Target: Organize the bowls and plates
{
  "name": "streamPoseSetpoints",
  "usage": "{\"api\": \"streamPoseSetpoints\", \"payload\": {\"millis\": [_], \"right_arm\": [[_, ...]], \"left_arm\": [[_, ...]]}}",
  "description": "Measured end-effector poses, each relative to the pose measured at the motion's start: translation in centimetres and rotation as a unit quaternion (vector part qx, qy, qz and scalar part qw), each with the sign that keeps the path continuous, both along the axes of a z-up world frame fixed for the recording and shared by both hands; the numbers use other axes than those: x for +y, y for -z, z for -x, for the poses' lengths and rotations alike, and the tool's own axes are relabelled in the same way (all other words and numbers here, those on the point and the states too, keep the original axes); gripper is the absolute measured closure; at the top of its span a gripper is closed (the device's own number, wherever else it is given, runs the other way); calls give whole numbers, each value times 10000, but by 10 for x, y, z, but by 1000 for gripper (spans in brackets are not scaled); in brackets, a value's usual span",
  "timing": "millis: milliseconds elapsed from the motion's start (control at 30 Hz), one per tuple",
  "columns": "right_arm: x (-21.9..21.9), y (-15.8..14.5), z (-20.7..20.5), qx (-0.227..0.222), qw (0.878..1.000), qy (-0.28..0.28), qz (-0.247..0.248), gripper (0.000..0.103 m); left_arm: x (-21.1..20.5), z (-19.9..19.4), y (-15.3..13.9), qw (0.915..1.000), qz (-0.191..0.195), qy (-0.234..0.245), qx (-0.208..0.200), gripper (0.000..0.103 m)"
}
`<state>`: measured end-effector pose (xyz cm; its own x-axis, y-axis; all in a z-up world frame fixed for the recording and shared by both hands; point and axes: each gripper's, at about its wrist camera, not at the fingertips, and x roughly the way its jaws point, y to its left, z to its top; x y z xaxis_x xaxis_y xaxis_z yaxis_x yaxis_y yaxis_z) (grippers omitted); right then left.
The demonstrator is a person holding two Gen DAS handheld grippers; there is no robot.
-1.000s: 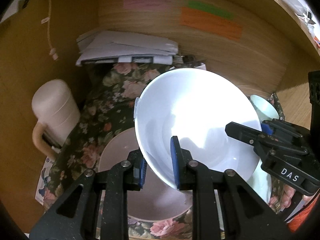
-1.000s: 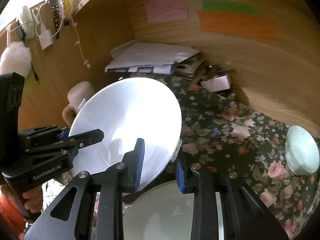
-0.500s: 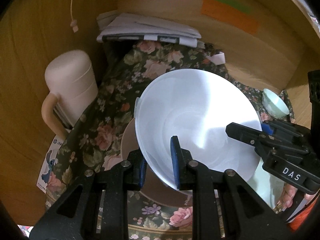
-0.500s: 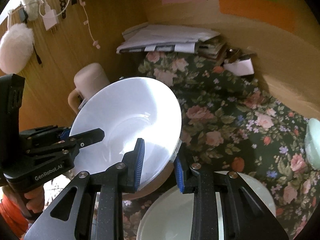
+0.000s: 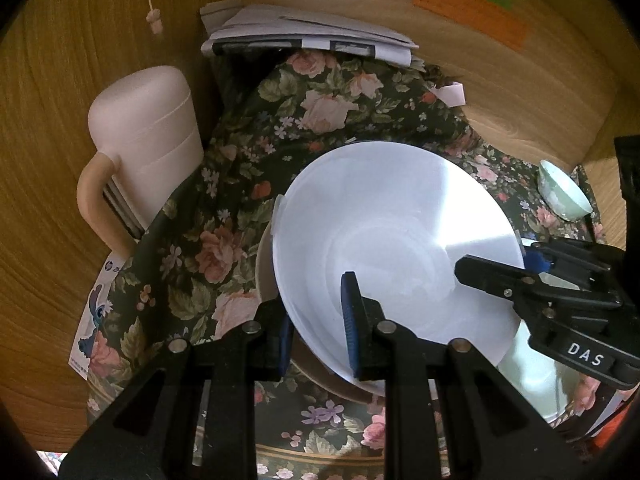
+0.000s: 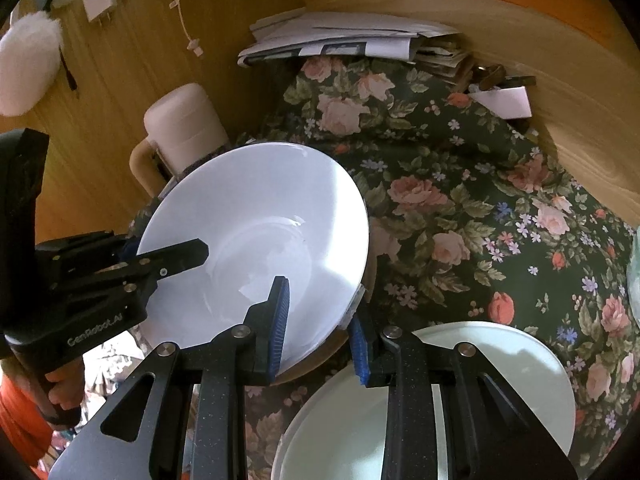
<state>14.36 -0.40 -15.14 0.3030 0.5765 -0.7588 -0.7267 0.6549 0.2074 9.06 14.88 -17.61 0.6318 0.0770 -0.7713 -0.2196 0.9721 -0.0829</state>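
White bowl (image 5: 392, 248) — gripped by both tools — now lower over the pink plate (image 5: 266, 276).

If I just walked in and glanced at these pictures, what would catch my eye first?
Most likely the large white bowl, tilted and held at its rim by both the left gripper and the right gripper, just above a beige dish. Under everything lies a dark floral tablecloth. A pale pink lidded jug stands at the left by the wooden wall.
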Motion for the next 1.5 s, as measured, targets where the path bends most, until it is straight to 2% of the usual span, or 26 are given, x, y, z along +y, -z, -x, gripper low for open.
{"api": "streamPoseSetpoints", "payload": {"millis": [133, 300, 400, 433, 500, 633, 767, 900, 1000, 1033, 1200, 1267, 1500], "right_arm": [[-2, -3, 1, -12, 10000, -46, -22, 74], [0, -4, 2, -103, 9999, -46, 69, 74], [-1, -6, 1, -136, 9999, 26, 92, 73], [-2, -6, 1, -185, 9997, 79, 138, 69], [-4, -10, 2, -259, 9996, 52, 25, 68], [-2, -15, 5, -388, 9992, 20, 55, 65], [-6, -15, 5, -389, 9992, 75, 6, 57], [-12, -17, 3, -366, 9992, 136, -110, 55], [-18, -23, 3, -413, 9987, 218, -203, 51], [-20, -24, 3, -435, 9985, 239, -222, 50], [-35, -37, 0, -608, 9968, 403, -316, 46], [-45, -44, -2, -686, 9957, 507, -348, 41], [-83, -67, -10, -1062, 9892, 943, -365, 40]], "left_arm": [[5, -1, 4, 9999, 115, -43, 26, 81], [-1, -1, 5, 9999, -129, -38, -9, 81], [-1, -2, 6, 9999, -150, -53, -5, 81], [0, -3, 6, 9999, -142, -73, 14, 81], [2, -4, 5, 9999, -79, -86, -55, 81], [3, -8, 4, 9999, -136, -97, -28, 81], [1, -11, 4, 9997, -238, -72, 9, 80], [-5, -13, 0, 9994, -327, 55, 56, 60], [-11, -12, -10, 9985, -519, 54, -133, 41], [-13, -11, -15, 9981, -567, 90, -233, 39], [-28, -12, -37, 9966, -604, 259, -498, 33], [-36, -13, -44, 9962, -560, 331, -581, 31], [-69, -23, -60, 9933, -370, 689, -852, 26]]}}
